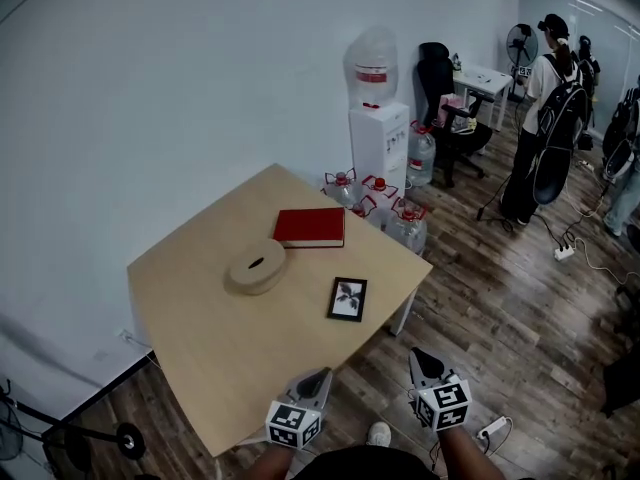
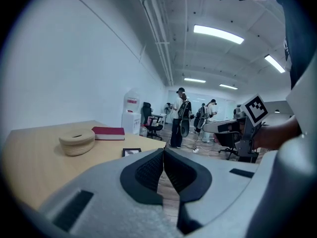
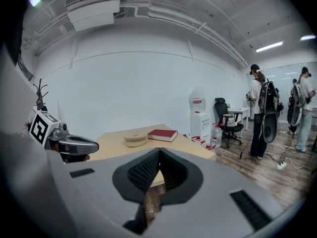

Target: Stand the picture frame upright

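1. the desk carries everything. its near right edge falls straight to the floor, and the task's thing lies close to that edge.
2. water bottles crowd the floor at the desk's far right side. anything pushed off that way would likely land among them.
3. the book lies flat on the far side, well clear of the job. it only matters if a reach overshoots.
4. the round box sits just near-left of the book, apart from the frame. a wide sweep from the left could knock it.
5. the left gripper hovers at the near desk edge, its fingers pressed together on nothing. the right gripper hangs off the desk over the floor, its fingers also together and empty. going in closed, either would probably just shove the frame, not lift it.
6. the frame lies flat, face up, on the right part of the desk near its edge.
   - a push from the left could slide it off.
   - a one-sided pinch may let it twist and drop back.
   - whether there is a back stand cannot be seen. without one opened, it would likely tip over again.
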The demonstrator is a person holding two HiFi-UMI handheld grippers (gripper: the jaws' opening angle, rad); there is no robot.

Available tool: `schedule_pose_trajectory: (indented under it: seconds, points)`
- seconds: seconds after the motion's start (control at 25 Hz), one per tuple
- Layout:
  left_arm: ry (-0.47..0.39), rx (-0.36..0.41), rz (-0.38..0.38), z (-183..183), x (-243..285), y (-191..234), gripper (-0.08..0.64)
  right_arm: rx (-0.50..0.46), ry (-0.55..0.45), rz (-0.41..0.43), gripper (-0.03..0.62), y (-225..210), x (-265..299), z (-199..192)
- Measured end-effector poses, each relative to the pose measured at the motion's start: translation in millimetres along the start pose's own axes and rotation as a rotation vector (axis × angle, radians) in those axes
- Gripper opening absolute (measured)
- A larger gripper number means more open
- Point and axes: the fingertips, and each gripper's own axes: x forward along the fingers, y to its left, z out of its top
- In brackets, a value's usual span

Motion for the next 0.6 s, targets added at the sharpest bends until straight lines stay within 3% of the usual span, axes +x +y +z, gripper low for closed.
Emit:
schedule_pose_trajectory:
  seconds: [0.32,0.6]
  points:
    - [-0.007,-0.022,0.084,14,42,4,0.005,-0.016,0.033,0.104,0.009,-37,41,3]
    - [0.008,-0.029,0.116,18,52,39,0.005,-0.022,0.061,0.169,0.009,-24,92,10]
